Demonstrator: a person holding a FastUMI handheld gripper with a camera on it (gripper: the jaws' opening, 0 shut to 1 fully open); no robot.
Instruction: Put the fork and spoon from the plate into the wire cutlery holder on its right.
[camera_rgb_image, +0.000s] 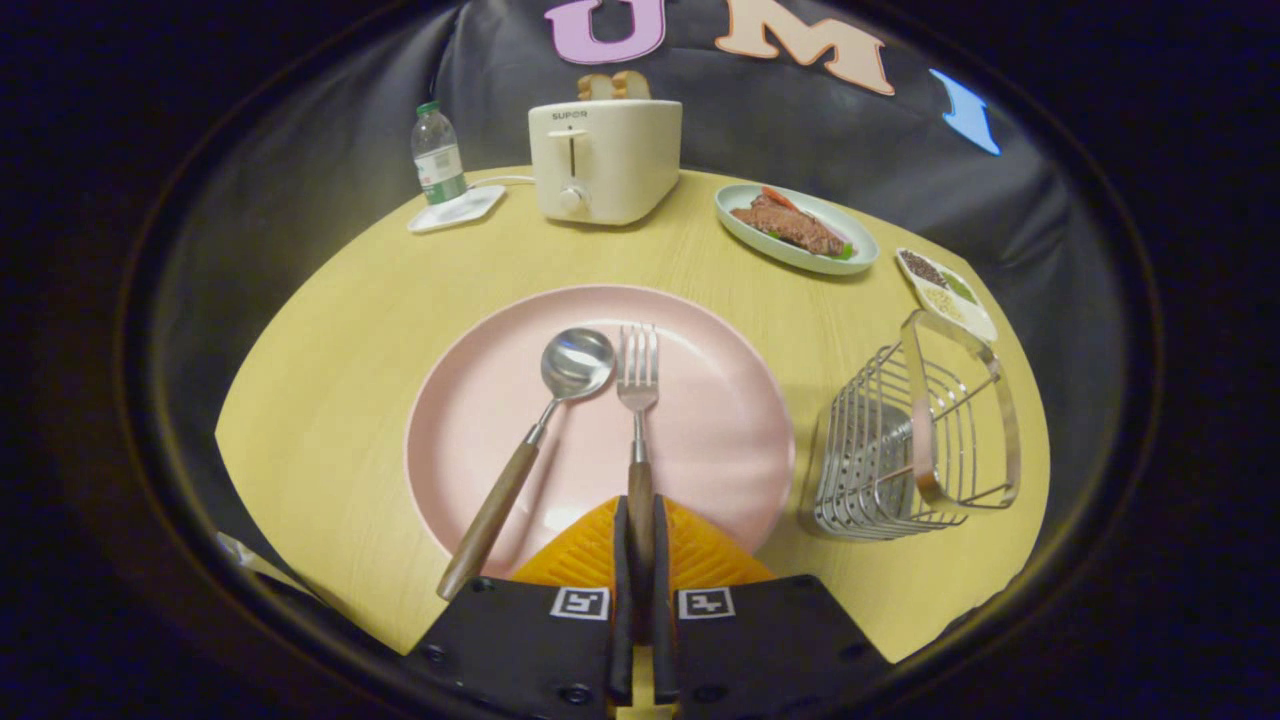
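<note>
A pink plate lies on the wooden table just ahead of me. On it rest a spoon with a wooden handle, angled to the left, and a fork with a wooden handle, tines pointing away. My gripper is shut on the fork's handle, both fingers pressed against its sides over the plate's near rim. The spoon lies free to the left of the fingers. The wire cutlery holder stands on the table to the right of the plate.
Beyond the plate stands a cream toaster with bread in it. A water bottle and a small white tray sit to its left. A plate of meat and a small dish of grains sit behind the holder.
</note>
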